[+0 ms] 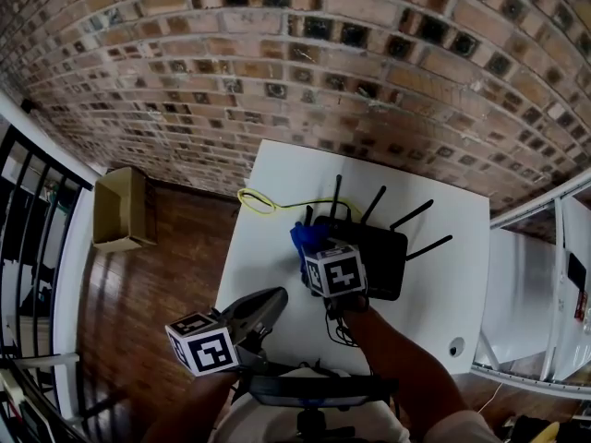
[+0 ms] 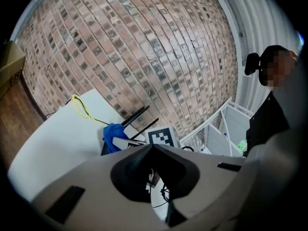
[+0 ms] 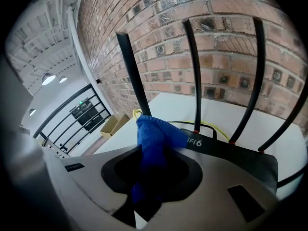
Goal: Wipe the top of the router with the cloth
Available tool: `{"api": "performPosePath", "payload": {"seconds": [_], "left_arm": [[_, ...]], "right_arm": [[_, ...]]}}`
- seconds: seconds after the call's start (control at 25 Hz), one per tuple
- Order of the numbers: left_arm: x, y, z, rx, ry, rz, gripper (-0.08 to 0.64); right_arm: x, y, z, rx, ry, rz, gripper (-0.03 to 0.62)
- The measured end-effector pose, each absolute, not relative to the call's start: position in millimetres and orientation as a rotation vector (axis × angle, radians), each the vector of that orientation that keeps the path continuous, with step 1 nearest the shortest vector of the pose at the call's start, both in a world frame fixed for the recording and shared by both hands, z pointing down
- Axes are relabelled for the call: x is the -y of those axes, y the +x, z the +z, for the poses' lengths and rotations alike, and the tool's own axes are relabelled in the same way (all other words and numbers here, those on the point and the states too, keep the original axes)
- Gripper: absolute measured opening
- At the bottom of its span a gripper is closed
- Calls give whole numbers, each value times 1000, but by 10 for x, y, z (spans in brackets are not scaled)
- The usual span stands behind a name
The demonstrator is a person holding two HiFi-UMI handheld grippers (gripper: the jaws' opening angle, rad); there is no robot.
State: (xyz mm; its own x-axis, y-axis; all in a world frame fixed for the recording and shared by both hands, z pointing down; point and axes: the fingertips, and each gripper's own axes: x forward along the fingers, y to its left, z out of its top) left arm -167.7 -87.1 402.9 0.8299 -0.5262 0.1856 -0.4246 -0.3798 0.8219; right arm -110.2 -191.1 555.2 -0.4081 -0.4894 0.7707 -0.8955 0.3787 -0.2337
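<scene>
Indoors, by brick wall [image 1: 369, 81], right claw [image 3: 149, 153] clamps cloth [image 1: 305, 236] above white table [image 1: 443, 275]; left claw [image 2: 153, 147] closed.

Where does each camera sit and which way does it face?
Head view: on the head, steeply down onto table, router, forearms, left claw, right claw.
Left gripper view: on the shut, empty left claw, facing the brick wall.
Right gripper view: on the right claw gripping the blue cloth, facing router antennas.
All share router and blue cloth.

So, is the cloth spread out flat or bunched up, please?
Bunched up: the cloth hangs crumpled, pinched between the right tongs.
</scene>
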Motion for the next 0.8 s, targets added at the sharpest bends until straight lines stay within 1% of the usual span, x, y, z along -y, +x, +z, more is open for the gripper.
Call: {"api": "performPosePath", "payload": {"seconds": [0.32, 0.56, 0.68, 0.8], "left_arm": [[868, -1545, 3994, 653, 2049, -114, 2], [857, -1430, 3995, 619, 2050, -86, 3], [858, -1409, 3981, 613, 2055, -87, 3], [867, -1450, 3982, 629, 2056, -74, 3]], "right_arm": [[1823, -761, 4908, 2191, 1338, 928, 110], [2002, -414, 4574, 2194, 1541, 925, 110], [2131, -364, 4363, 2225, 1619, 921, 110], [2211, -471, 4185, 2285, 1622, 923, 110]]}}
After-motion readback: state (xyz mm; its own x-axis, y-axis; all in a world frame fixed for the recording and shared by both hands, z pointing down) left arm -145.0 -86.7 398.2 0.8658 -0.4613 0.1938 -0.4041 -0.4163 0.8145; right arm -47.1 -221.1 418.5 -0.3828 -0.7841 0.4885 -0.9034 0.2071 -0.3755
